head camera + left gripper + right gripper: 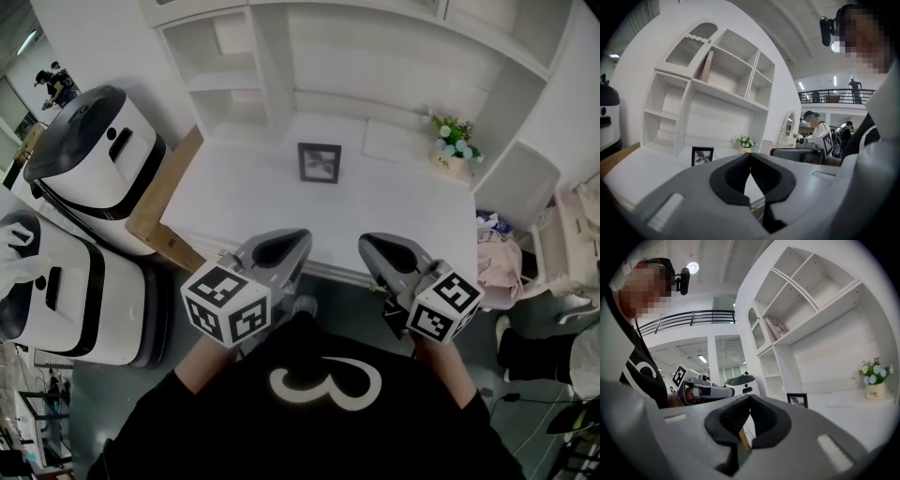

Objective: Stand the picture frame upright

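One picture frame [319, 162] stands upright on the single white desk [234, 202], toward its middle and facing the person. One pot of flowers [453, 148] sits well to the right of it, by the shelf unit [375, 56]. Two white-and-black machines [94, 159] stand left of the desk. There are two grippers. The left gripper [750, 156] and right gripper [750, 398] are held side by side before the person's torso at the desk's near edge, pointing roughly level toward the shelves. Each has its jaws pressed together on nothing, well apart from the frame.
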Tool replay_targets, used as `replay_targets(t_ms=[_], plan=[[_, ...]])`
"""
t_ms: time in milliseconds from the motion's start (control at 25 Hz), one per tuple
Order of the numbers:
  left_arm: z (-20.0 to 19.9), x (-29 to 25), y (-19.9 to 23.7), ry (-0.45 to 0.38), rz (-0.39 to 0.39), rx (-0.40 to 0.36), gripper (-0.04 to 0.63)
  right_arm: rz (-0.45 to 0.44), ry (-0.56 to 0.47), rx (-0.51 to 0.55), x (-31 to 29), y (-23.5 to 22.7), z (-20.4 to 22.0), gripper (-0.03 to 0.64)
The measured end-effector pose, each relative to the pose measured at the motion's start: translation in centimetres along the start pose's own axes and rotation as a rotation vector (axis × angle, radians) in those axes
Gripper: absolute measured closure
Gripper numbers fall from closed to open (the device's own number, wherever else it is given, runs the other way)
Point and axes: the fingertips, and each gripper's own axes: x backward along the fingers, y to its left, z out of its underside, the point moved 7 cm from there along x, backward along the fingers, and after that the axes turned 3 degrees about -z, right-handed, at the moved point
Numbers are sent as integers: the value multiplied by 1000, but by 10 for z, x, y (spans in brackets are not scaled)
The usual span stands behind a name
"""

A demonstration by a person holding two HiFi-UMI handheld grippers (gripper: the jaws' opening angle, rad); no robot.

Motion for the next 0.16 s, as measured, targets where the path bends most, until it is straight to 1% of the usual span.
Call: replay_targets(t_ms=[160], plan=[[1,-1,-5,2,-1,-10,584,9,0,1,4,0,0,614]])
